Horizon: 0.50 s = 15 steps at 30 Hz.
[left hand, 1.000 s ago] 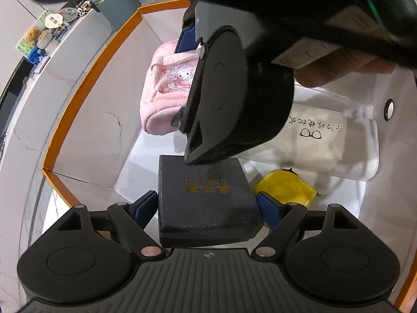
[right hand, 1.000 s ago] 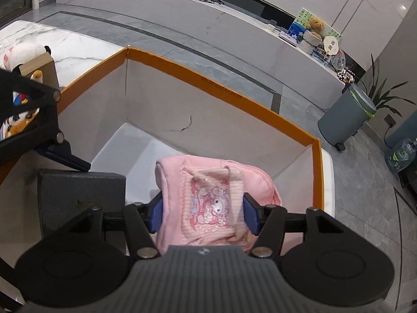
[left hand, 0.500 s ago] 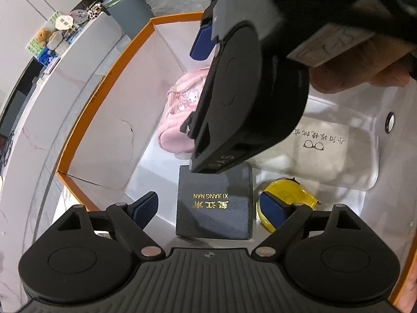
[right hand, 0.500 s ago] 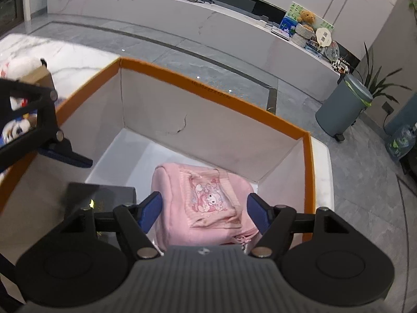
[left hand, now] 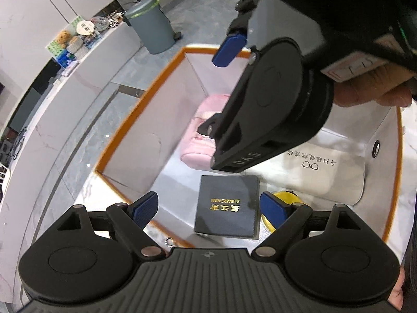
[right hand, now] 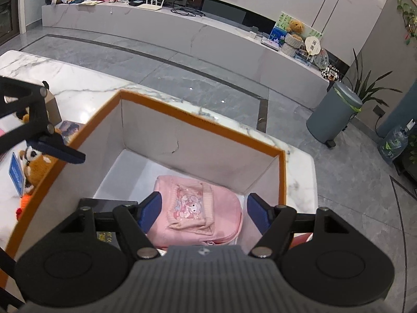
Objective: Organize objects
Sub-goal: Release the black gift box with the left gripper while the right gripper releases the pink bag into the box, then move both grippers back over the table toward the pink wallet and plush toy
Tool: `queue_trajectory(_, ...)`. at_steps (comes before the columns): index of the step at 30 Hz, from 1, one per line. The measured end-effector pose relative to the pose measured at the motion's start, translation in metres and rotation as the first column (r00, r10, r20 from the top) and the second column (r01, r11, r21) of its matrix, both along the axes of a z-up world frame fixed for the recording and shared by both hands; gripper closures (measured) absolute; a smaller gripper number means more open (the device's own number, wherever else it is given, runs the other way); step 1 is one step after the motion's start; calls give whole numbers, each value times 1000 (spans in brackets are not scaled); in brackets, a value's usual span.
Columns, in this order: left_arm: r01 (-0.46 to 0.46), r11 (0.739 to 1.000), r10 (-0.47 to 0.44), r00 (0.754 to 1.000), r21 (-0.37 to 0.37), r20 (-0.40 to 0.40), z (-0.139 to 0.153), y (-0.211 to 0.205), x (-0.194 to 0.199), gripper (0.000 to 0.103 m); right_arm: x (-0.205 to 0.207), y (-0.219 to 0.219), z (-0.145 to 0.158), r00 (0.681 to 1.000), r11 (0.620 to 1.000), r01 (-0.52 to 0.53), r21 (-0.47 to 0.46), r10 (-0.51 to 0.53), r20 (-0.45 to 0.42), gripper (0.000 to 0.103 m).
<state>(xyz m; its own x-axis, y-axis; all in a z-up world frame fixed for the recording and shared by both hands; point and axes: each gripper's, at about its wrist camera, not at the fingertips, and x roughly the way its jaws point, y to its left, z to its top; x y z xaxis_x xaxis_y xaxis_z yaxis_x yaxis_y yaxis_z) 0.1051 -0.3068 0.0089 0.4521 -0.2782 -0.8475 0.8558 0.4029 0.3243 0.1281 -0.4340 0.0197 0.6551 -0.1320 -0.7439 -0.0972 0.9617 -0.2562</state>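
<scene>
Both tools hang spread and empty: left tool (left hand: 208, 207) over the black box (left hand: 227, 206), right tool (right hand: 202, 210) over the pink pouch (right hand: 198, 214) in the carton's (right hand: 200, 122) far corner. Crowded together, they may collide.

table (right hand: 78, 88): white marble, under my fingers
box (right hand: 203, 127): orange-rimmed, on it at 6 o'clock
plush toy (right hand: 34, 167): on it at 9 o'clock, beside the box

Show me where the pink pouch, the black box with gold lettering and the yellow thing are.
pink pouch (right hand: 198, 214): right wrist view, on its cartoon front pocket.
black box (left hand: 228, 206): left wrist view, on the gold-lettered lid.
yellow thing (left hand: 286, 197): left wrist view, on its visible top edge; the rest is hidden.
</scene>
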Motion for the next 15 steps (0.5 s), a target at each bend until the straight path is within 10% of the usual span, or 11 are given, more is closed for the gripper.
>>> queue_trajectory(15, -70, 995, 77, 992, -67, 97, 62, 37, -4, 1, -25, 50, 74, 992, 996, -72, -49, 76, 102, 26)
